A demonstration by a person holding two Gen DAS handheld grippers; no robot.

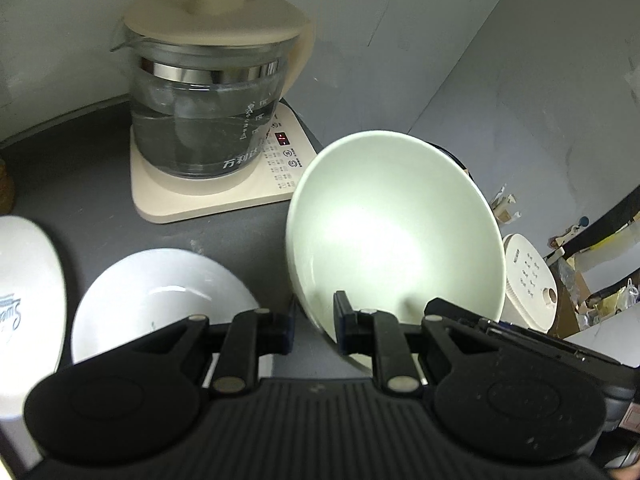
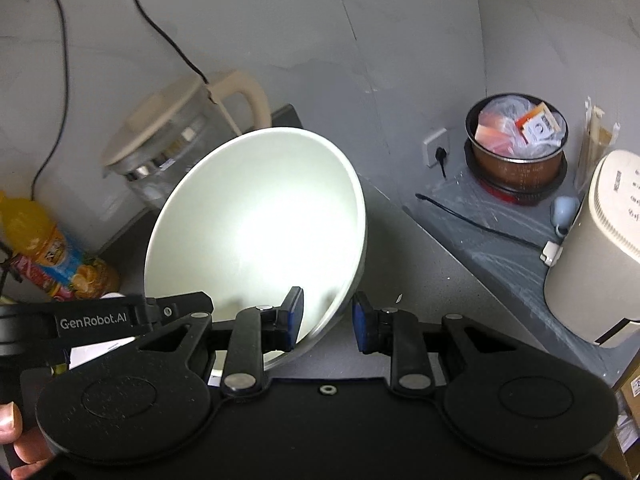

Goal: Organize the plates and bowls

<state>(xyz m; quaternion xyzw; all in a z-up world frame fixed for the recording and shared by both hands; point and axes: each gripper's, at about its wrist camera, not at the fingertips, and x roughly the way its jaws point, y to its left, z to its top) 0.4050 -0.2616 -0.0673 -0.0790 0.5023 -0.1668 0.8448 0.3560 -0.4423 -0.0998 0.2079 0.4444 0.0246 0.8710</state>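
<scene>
Both grippers are clamping the pale green bowl (image 1: 394,236) rim, left gripper (image 1: 314,326) and right gripper (image 2: 326,318), right of kettle (image 1: 208,104); next: stacking onto white bowl (image 1: 160,300)

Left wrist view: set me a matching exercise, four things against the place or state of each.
Things:
1. pale green bowl
2. glass kettle
3. white dish
4. cream appliance

Places or states:
a. standing on a cream base with buttons, near the wall
b. lying on the dark counter, lower left
c. tilted, rim between the fingers of the left gripper
d. far right, partly hidden behind the bowl

Pairs: 1-c, 2-a, 3-b, 4-d
</scene>
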